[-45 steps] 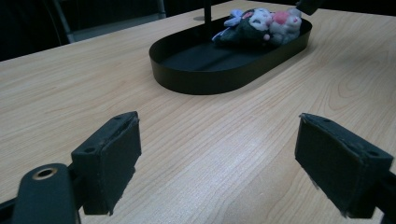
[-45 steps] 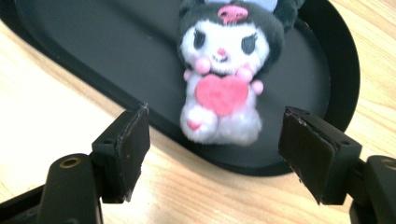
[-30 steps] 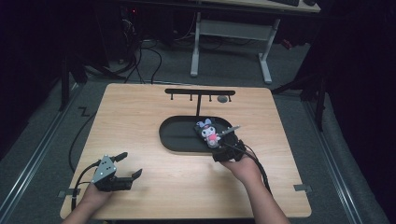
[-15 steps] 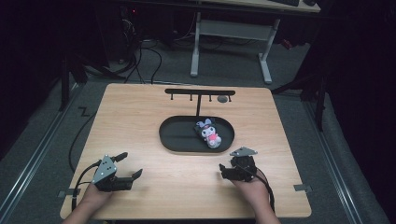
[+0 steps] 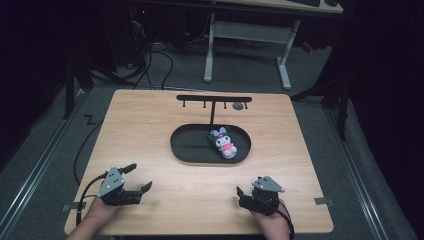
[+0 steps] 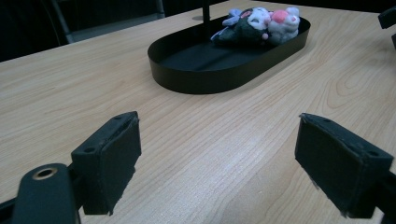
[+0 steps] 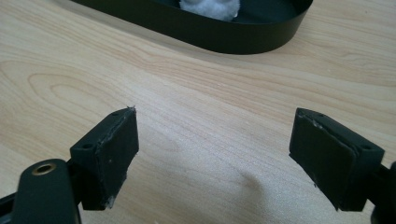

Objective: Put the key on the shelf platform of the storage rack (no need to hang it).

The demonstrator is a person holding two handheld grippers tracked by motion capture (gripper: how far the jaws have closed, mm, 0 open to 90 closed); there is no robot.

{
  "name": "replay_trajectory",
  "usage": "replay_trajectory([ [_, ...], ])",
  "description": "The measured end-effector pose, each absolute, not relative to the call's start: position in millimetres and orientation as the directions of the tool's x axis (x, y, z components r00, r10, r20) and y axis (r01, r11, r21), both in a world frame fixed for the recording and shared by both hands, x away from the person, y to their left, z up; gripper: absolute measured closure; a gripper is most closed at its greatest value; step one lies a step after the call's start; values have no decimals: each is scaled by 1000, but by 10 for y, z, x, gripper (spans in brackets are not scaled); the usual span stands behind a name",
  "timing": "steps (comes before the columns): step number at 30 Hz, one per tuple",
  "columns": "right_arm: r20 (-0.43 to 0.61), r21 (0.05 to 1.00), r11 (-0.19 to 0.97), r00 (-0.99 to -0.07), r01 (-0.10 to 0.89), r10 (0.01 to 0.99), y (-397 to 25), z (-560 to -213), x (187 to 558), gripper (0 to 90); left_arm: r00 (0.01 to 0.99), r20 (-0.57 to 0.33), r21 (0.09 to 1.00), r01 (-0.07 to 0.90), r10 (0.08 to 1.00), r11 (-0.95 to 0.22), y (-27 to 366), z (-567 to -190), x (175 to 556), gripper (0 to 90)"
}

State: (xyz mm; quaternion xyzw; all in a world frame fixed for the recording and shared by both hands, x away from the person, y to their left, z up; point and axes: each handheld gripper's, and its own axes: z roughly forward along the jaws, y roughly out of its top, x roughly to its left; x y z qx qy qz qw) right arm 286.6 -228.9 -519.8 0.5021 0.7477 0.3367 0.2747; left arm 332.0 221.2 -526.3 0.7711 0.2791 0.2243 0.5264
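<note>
The plush toy [image 5: 223, 142] lay on its side in the right end of the black oval tray [image 5: 186, 146], which sat at the middle of the wooden table [image 5: 150, 115]. That placement looked deliberate: the tray's low wall kept the soft toy from rolling or sliding off, and the toy rested well inside the rim, not on it. A thin black rack [image 5: 214, 99] with small pegs rose from the tray's far side; nothing hung on it.

Both tongs sat near the table's near edge, well apart from the tray. The left gripper [image 5: 136, 179] was at the near left, its jaws spread wide and holding nothing, with bare wood between them in its own view. The right gripper [image 5: 243, 195] was at the near right, likewise wide open and empty, pointed toward the tray. Held low, open and clear of the tray, they read as a resting pose, suggesting the toy was meant to stay where it lay.
</note>
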Motion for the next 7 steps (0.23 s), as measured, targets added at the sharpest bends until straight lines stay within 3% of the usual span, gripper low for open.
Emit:
replay_trajectory([
  [7,-83,789,291,-376,540,923,-2248,-5222,2851,157,747,38,938,202,664,-282,2215,-5263,3340,154],
])
